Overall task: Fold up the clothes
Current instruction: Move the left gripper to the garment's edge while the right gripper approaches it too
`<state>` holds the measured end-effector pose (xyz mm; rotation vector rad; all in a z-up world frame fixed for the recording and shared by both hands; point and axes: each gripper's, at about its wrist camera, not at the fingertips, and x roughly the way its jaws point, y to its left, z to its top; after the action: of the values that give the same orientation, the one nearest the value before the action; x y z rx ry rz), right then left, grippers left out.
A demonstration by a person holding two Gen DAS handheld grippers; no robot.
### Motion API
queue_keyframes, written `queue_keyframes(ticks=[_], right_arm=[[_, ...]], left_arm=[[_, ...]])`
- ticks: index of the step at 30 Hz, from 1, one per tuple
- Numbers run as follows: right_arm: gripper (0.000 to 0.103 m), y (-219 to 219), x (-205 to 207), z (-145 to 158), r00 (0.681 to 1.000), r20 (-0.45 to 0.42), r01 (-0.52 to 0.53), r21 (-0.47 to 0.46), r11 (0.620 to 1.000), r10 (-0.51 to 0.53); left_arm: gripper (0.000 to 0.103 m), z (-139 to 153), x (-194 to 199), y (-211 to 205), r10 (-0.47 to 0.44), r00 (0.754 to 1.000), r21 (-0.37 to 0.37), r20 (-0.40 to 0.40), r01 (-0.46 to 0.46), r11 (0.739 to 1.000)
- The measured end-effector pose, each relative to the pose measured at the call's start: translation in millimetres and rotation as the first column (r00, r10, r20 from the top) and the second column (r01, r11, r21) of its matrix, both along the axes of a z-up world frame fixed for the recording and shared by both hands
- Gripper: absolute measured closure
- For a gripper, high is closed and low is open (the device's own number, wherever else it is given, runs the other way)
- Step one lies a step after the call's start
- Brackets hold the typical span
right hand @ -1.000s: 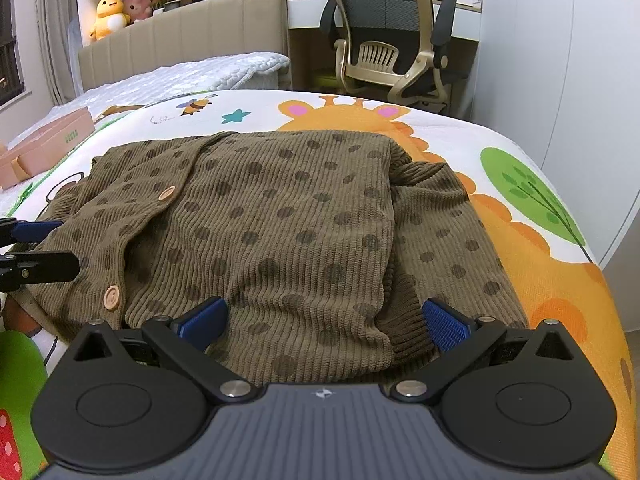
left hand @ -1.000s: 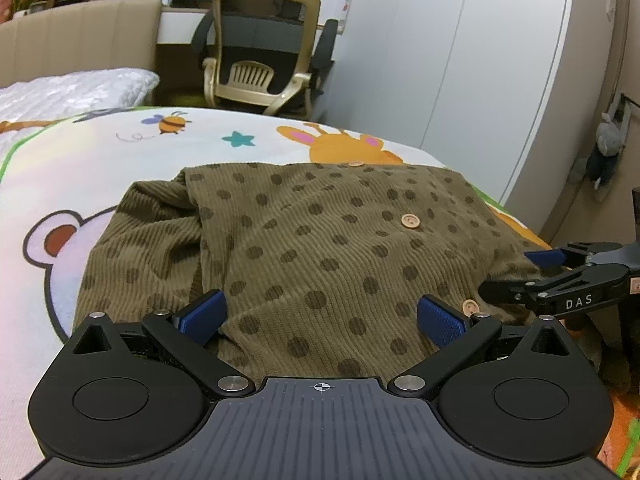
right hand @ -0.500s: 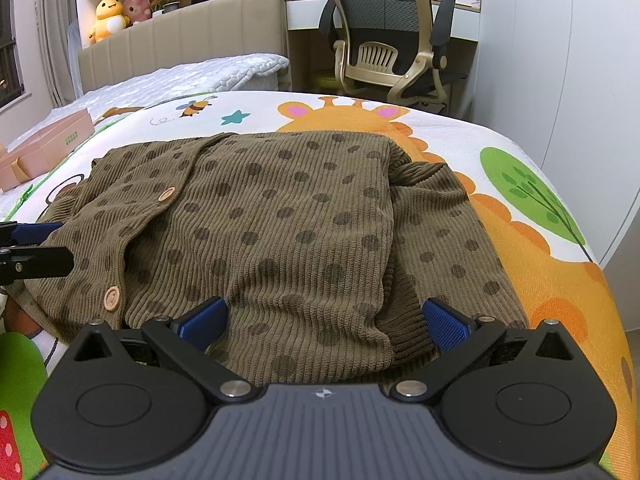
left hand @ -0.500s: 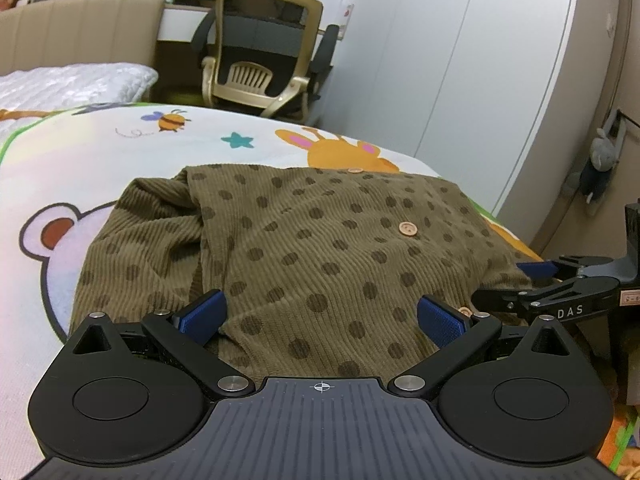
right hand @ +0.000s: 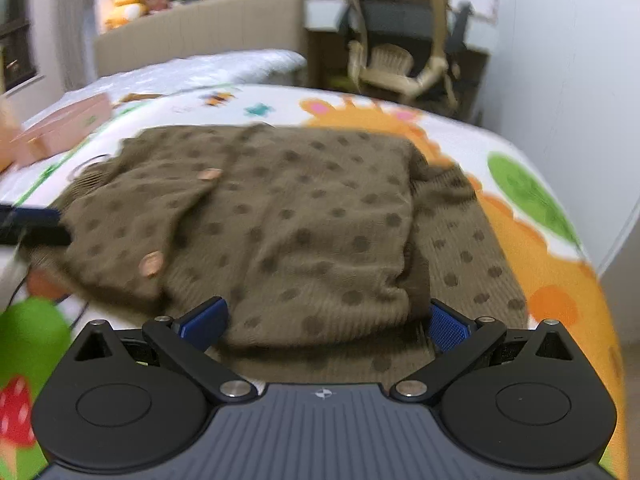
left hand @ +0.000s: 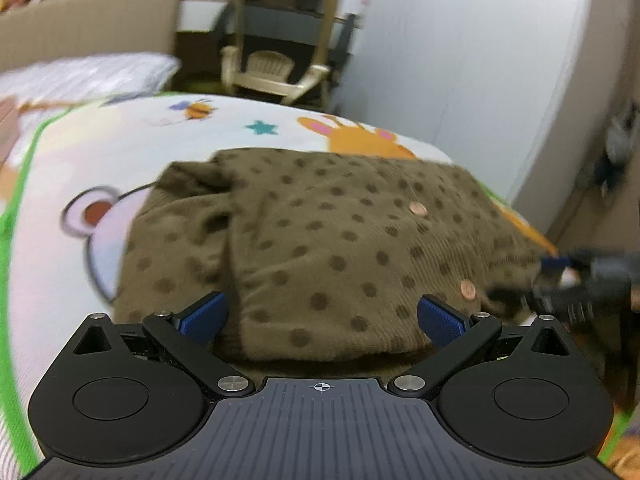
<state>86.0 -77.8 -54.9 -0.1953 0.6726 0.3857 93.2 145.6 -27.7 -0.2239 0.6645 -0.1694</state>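
A brown polka-dot cardigan (left hand: 328, 248) lies partly folded on a bed covered with a cartoon-animal sheet (left hand: 132, 148). The left tongs (left hand: 322, 316) are spread wide at the garment's near hem, gripping nothing. The right tongs (right hand: 326, 318) are likewise spread over the near hem, beside the folded sleeve (right hand: 460, 248).

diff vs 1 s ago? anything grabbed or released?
Both cameras are now motion-blurred and pulled back slightly: the cardigan sits a little farther off and lower in frame. Nothing grabbed or released: left claw and right claw are open as before, straddling the near hem. The fold, buttons and play mat look unchanged.
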Motion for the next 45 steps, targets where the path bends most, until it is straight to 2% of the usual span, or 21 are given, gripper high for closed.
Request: queue_keyframes(ticks=[2,5,7,10,15,18,20,23,29,32,35,38,42,45], right_arm=[[0.0,7.6,-18.0,3.2,0.996,0.069,-0.057,-0.101,0.993,0.064],[0.0,24.0,-31.8,-4.9,0.982,0.136,-0.085,-0.287,0.954,0.128],[0.0,29.8,-31.4,-7.0,0.976,0.17,-0.077,-0.316,0.946,0.136],[0.0,39.6,-19.8,-5.0,0.975,0.189,-0.055,-0.314,0.948,0.12],[0.0,41.4,-23.5,16.3,0.946,0.313,-0.011,-0.244,0.97,0.09],[0.0,40.9,-27.3,30.9,0.919,0.389,0.013,-0.194,0.981,0.064],[0.0,27.2,-34.3,50.6,0.906,0.422,0.004,-0.103,0.995,0.04],[0.0,-0.4,-39.4,74.2,0.921,0.386,-0.075,0.056,0.996,0.048],[0.0,-18.5,-6.1,52.5,0.979,0.201,-0.057,0.185,0.981,0.019],[0.0,-17.4,13.5,24.9,0.998,0.055,-0.018,0.253,0.967,0.004],[0.0,-18.8,25.4,0.3,0.998,-0.055,0.015,0.312,0.95,0.002],[0.0,-20.5,29.1,-12.1,0.995,-0.099,0.045,0.353,0.935,-0.011],[0.0,-24.4,27.6,-16.5,0.993,-0.117,0.067,0.403,0.913,-0.022],[0.0,-15.7,26.3,-14.3,0.994,-0.111,0.042,0.336,0.941,-0.005]], left_arm=[[0.0,3.8,-5.4,8.2,0.026,1.0,-0.041,-0.006,-0.026,0.999],[0.0,9.6,-10.0,9.7,0.018,1.0,-0.059,0.015,-0.017,0.998],[0.0,11.6,-8.7,5.0,0.009,1.0,-0.059,0.021,-0.007,0.998],[0.0,10.3,-5.9,-1.5,0.0,1.0,-0.064,0.01,0.001,0.998],[0.0,8.2,-7.0,0.0,0.023,1.0,-0.066,-0.006,-0.023,0.998],[0.0,10.6,-9.2,5.5,0.043,0.999,-0.059,0.0,-0.043,0.997],[0.0,12.2,-9.9,10.2,0.064,0.998,-0.049,0.004,-0.064,0.997],[0.0,13.7,-9.2,19.2,0.108,0.994,-0.042,0.008,-0.108,0.993],[0.0,13.4,-9.2,38.1,0.184,0.983,-0.102,0.004,-0.182,0.978],[0.0,11.7,-9.3,44.2,0.208,0.978,-0.085,0.003,-0.207,0.975],[0.0,7.4,-9.9,51.2,0.234,0.972,-0.048,-0.01,-0.234,0.971],[0.0,2.6,-12.1,58.9,0.258,0.966,-0.036,-0.022,-0.258,0.965],[0.0,-3.3,-6.9,62.7,0.27,0.962,-0.063,-0.028,-0.272,0.96],[0.001,-8.2,3.1,62.2,0.252,0.967,-0.107,-0.025,-0.253,0.961]])
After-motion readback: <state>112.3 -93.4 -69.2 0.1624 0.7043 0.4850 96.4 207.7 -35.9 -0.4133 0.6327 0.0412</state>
